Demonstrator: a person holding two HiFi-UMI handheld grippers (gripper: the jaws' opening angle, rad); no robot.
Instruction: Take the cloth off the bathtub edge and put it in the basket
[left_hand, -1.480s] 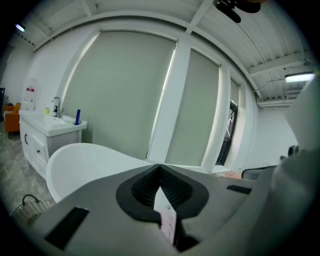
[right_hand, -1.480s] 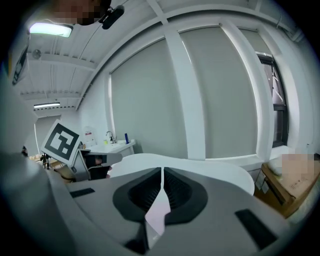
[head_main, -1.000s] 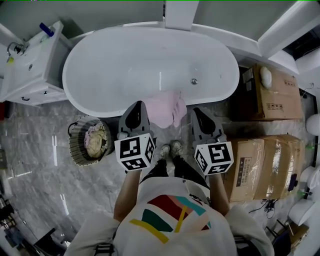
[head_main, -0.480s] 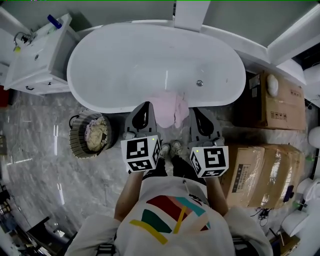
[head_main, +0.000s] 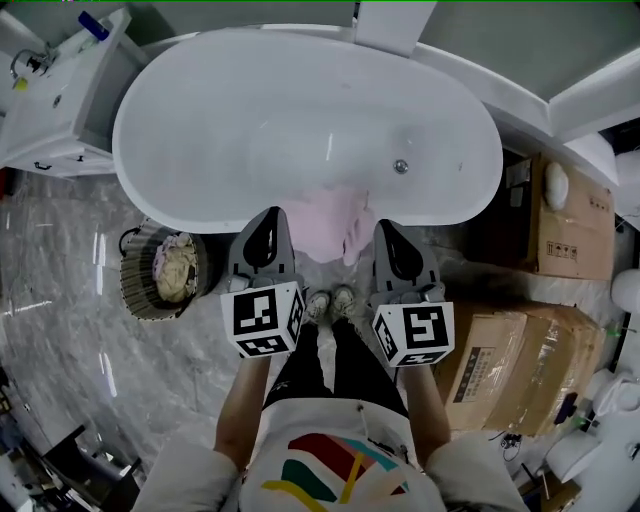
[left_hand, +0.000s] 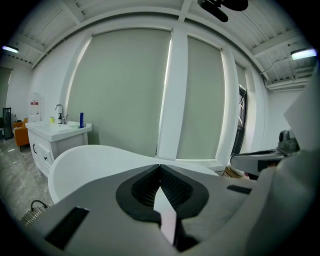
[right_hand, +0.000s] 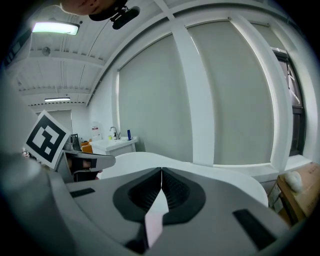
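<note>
Clearly both hand-held grippers are clenched and empty. In the left gripper view, the left gripper (left_hand: 160, 172) has its dark ribbed pads pressed together along one seam with nothing between them. The right gripper (right_hand: 161, 175) looks the same in its own view. Both point over the near rim of the white bathtub (left_hand: 95, 156) toward the far window blinds.

From the head view, the pink cloth (head_main: 335, 218) hangs over the near edge of the bathtub (head_main: 200, 120), part of it down the outer side. It lies between the left gripper (head_main: 268, 218) and the right gripper (head_main: 386, 232), each tip just beside one edge of it; contact cannot be told. The wicker basket (head_main: 136, 290) stands on the marble floor (head_main: 70, 300) to the left, close against the tub, with a cream fabric (head_main: 172, 272) already in it. Cardboard boxes (head_main: 560, 225) stand on the right.
</note>
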